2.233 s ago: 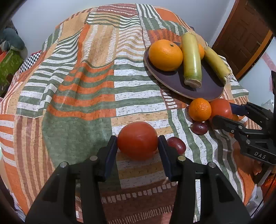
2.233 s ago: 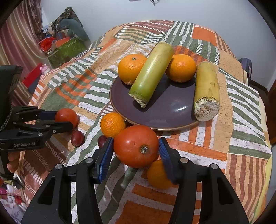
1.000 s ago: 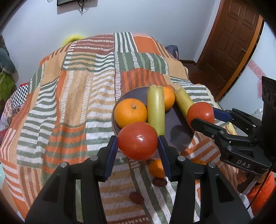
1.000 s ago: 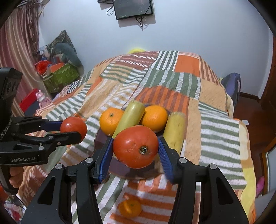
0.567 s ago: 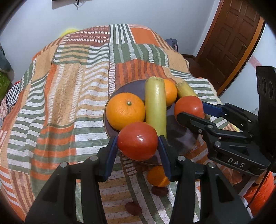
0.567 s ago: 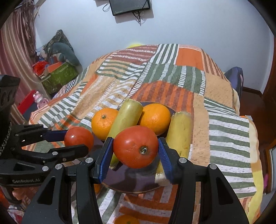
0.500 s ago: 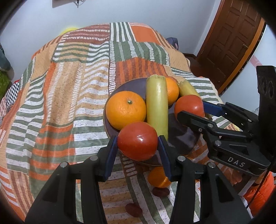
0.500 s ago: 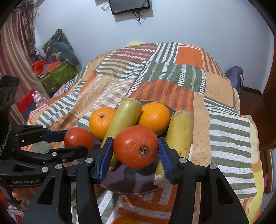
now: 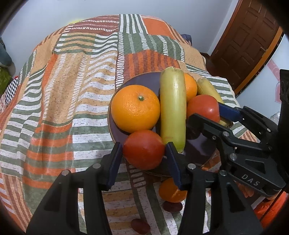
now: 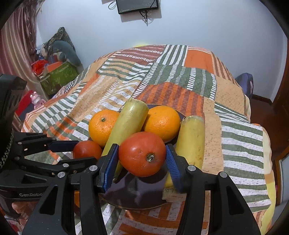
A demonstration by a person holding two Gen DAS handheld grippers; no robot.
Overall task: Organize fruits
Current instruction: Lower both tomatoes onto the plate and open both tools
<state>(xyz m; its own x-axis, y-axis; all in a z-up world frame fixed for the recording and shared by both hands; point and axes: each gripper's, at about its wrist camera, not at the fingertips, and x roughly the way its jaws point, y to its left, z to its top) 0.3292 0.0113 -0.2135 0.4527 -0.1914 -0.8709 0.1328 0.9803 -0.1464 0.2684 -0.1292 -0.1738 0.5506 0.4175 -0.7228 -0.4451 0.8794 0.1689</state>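
Left wrist view: left claw pinching a red tomato between its blue pads, held over the near rim of a dark plate. On the plate, a large orange at left, a long pale-green stalk piece running near to far beside it, a second orange and a yellower stalk piece beyond. To the right, right claw pinching a second tomato above the plate's right side. Plate resting on a bed with a striped patchwork blanket. Just near of the plate, on the blanket, a small orange and two dark red small fruits. Brown door far right.

Right wrist view: right claw clamped on its tomato, stem scar facing the camera, above the plate. Behind it, both oranges either side of the green stalk piece; the yellower stalk piece at right. At left, left claw gripping the other tomato. Wall screen far, clutter far left.
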